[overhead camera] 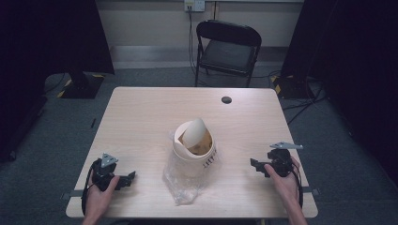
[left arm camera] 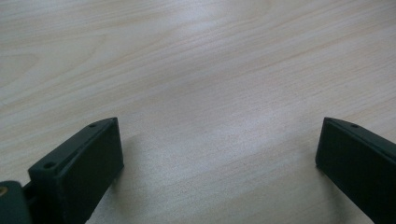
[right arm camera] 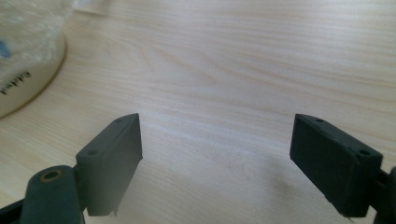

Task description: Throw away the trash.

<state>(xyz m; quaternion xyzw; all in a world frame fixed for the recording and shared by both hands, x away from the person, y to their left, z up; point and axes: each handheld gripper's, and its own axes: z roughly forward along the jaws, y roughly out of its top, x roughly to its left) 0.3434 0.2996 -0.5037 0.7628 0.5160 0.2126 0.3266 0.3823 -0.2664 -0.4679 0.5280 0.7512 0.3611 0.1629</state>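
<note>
The small lidded bin [overhead camera: 194, 149], its clear plastic bag [overhead camera: 180, 183] spilling toward the desk's [overhead camera: 141, 117] near edge, stands mid-desk while my 2 grippers, left [overhead camera: 132, 176] and right [overhead camera: 253, 162], rest spread and empty, flanking it, apparently ready.

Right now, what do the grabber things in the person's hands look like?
Each gripper, left and right, is black, with two flat, blocky jaws that have small screw holes. A grey three-cornered plate sits on top of each, and a black cable trails from it. The forearms are bare, with no sleeves to see.
</note>
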